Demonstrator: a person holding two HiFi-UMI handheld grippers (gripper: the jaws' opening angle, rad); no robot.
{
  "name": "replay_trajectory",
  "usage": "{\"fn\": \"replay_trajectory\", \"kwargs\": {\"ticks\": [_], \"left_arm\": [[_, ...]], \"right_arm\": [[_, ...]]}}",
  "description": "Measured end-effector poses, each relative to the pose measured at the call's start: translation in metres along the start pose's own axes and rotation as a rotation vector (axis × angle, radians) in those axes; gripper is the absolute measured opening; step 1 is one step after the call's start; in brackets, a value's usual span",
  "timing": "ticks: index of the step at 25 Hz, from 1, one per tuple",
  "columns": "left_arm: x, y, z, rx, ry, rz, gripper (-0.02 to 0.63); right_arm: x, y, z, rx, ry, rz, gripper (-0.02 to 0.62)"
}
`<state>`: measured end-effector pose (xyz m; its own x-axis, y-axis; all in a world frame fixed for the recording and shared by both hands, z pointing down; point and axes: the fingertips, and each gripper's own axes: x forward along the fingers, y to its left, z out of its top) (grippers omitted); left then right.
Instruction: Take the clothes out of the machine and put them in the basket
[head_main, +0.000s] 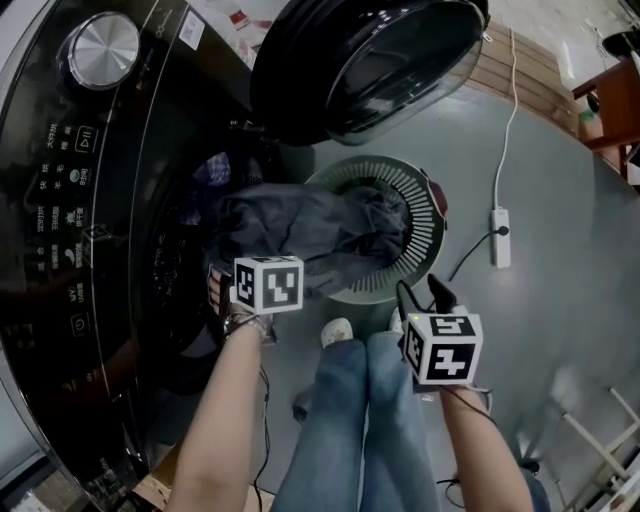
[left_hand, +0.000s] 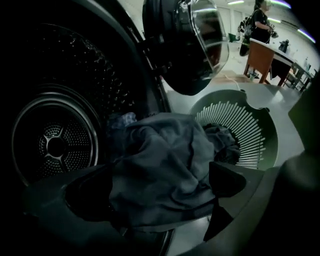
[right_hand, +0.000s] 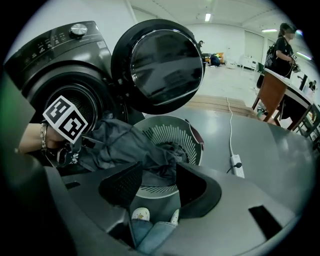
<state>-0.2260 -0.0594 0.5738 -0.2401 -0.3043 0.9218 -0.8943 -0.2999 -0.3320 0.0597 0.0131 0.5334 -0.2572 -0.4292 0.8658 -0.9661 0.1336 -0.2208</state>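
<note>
A dark grey garment (head_main: 300, 225) stretches from the washing machine's opening (head_main: 190, 250) over the rim of the round slotted basket (head_main: 425, 200); part of it lies inside the basket. My left gripper (left_hand: 155, 200) hangs over the garment (left_hand: 160, 165) at the machine's mouth with its jaws spread wide, the cloth showing between them and neither pad pressing it. A bluish patterned cloth (left_hand: 120, 120) peeks out behind. My right gripper (right_hand: 156, 180) hovers at the near side of the basket (right_hand: 165, 132), jaws apart and nothing in them.
The round door (head_main: 370, 60) stands open above the basket. The drum (left_hand: 55, 145) is dark and deep. My legs and shoes (head_main: 337, 330) stand just before the basket. A power strip (head_main: 500, 235) and cable lie on the floor to the right. A person (right_hand: 282, 45) stands by a far table.
</note>
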Motion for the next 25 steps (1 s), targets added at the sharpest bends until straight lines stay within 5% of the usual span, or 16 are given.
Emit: {"fn": "replay_trajectory", "kwargs": {"ticks": [5, 8, 19, 21, 25], "left_arm": [[0.022, 0.050, -0.019, -0.098, 0.059, 0.061, 0.569], [0.038, 0.061, -0.028, -0.148, 0.092, 0.027, 0.569], [0.084, 0.024, -0.034, -0.060, 0.150, -0.115, 0.563], [0.083, 0.022, -0.034, -0.037, 0.164, -0.078, 0.506], [0.068, 0.028, -0.030, 0.009, 0.164, 0.025, 0.256]], "right_arm": [[0.009, 0.012, -0.003, -0.034, 0.020, 0.016, 0.212], [0.015, 0.017, -0.002, -0.061, 0.024, 0.026, 0.212], [0.031, 0.034, 0.001, -0.114, 0.038, 0.061, 0.206], [0.031, 0.036, -0.001, -0.115, 0.042, 0.067, 0.205], [0.030, 0.037, -0.005, -0.124, 0.055, 0.072, 0.194]]}}
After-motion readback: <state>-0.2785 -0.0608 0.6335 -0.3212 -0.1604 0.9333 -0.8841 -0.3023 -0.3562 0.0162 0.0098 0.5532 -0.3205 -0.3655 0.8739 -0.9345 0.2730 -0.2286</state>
